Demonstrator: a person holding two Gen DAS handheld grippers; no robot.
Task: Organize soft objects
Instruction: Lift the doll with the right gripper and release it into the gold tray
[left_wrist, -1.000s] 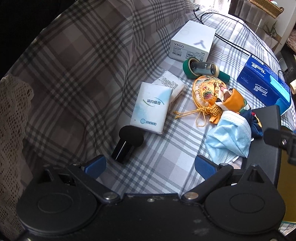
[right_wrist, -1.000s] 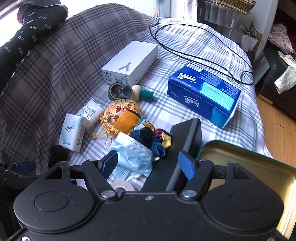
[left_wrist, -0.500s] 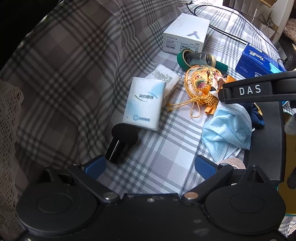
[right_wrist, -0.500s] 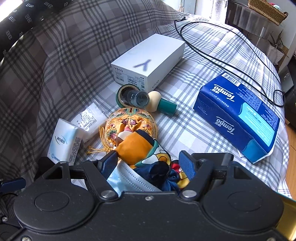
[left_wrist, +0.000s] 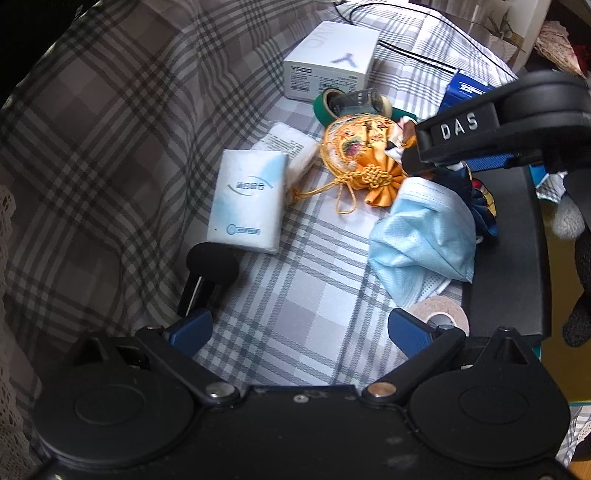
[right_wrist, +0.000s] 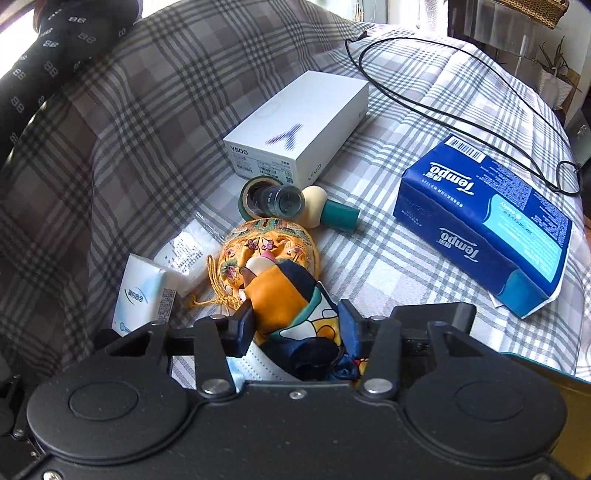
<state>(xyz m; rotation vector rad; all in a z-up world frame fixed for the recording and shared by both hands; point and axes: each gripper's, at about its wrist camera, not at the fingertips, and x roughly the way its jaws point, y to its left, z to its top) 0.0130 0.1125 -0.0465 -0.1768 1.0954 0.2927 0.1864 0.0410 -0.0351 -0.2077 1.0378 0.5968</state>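
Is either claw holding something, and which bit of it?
The right gripper pinches the colourful scarf at its bunched orange end. The left gripper is open, holding nothing.

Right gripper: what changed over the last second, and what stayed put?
The right gripper moved forward over the pile and narrowed its jaws around the colourful scarf; a firm grip is unclear. The left gripper stayed open, and the blue mask and tissue pack stayed put.

Grey plaid cloth (right_wrist: 369, 177), golden embroidered pouch (right_wrist: 266, 247), pale blue mask (left_wrist: 424, 232), orange-navy scarf (right_wrist: 288, 299), royal blue tissue pack (right_wrist: 487, 218).
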